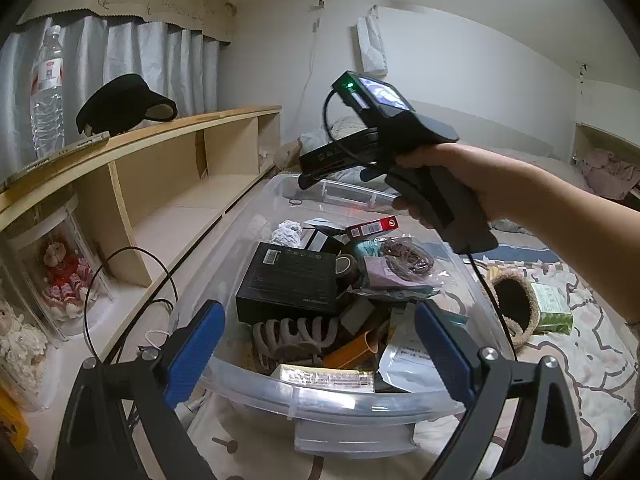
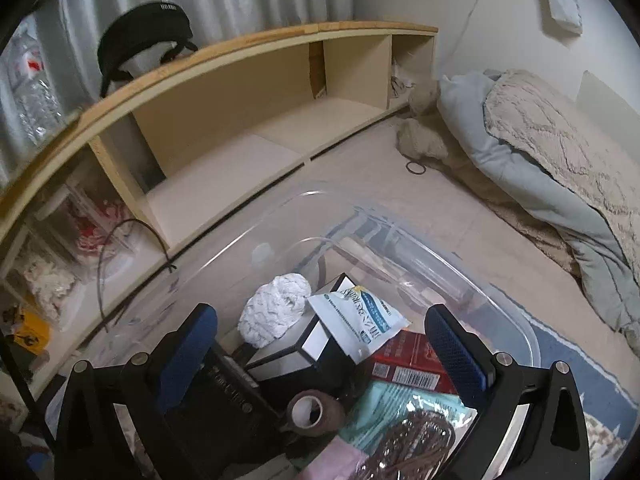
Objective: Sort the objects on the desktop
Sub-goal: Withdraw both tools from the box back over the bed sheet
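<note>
A clear plastic bin [image 1: 320, 400] sits on the bed, filled with mixed objects: a black box [image 1: 290, 280], a brown hair claw [image 1: 296, 338], a red box [image 1: 372, 227], a roll of brown tape [image 1: 347, 266] and a white crocheted item [image 1: 286, 232]. My left gripper [image 1: 320, 344] is open and empty above the bin's near rim. My right gripper [image 2: 332, 356] is open and empty over the bin's far half, above a white packet [image 2: 356, 316], the red box [image 2: 412, 360] and the tape roll [image 2: 310, 410]. The right gripper's body shows in the left wrist view [image 1: 384, 148], held in a hand.
A wooden shelf unit [image 1: 168, 184] runs along the left wall, with a black visor [image 1: 124, 104] and a water bottle [image 1: 48, 92] on top. Dolls [image 1: 60, 276] stand in its lower left. A woven basket [image 1: 516, 304] and green pack [image 1: 554, 308] lie right. Bedding [image 2: 540, 152] lies beyond the bin.
</note>
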Demonstrator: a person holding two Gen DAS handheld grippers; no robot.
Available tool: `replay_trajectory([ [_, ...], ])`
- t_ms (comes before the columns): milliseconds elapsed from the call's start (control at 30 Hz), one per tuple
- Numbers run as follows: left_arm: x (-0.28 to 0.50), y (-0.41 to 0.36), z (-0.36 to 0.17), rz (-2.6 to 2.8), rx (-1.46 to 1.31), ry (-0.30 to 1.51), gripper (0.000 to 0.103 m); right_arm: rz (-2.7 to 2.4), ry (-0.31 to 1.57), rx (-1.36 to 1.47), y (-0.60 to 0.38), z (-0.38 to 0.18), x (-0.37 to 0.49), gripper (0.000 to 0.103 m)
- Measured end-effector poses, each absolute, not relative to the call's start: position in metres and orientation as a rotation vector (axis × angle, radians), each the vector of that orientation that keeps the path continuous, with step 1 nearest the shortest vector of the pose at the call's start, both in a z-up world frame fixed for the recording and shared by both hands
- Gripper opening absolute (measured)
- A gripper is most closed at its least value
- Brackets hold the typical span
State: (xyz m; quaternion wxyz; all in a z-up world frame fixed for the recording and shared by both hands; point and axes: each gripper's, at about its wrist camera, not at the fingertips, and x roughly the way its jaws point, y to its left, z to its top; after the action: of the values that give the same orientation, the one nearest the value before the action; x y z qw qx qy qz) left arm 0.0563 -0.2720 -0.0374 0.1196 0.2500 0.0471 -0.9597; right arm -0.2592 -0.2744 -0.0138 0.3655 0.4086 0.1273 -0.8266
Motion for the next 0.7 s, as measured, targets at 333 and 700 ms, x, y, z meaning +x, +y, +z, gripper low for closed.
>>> replay_trajectory([
  [333,0.058,-0.269,-0.033,-2.796,0.723,0.149,0.097,-2.066,0.143,0.927,-0.232,0.009,-0.226,0.103],
  [700,0.057,-0.254,-0.026,-2.799,0.730,0.135,0.097,-2.094,0.055,0.746,-0.166,0.030,-0.169,0.103],
])
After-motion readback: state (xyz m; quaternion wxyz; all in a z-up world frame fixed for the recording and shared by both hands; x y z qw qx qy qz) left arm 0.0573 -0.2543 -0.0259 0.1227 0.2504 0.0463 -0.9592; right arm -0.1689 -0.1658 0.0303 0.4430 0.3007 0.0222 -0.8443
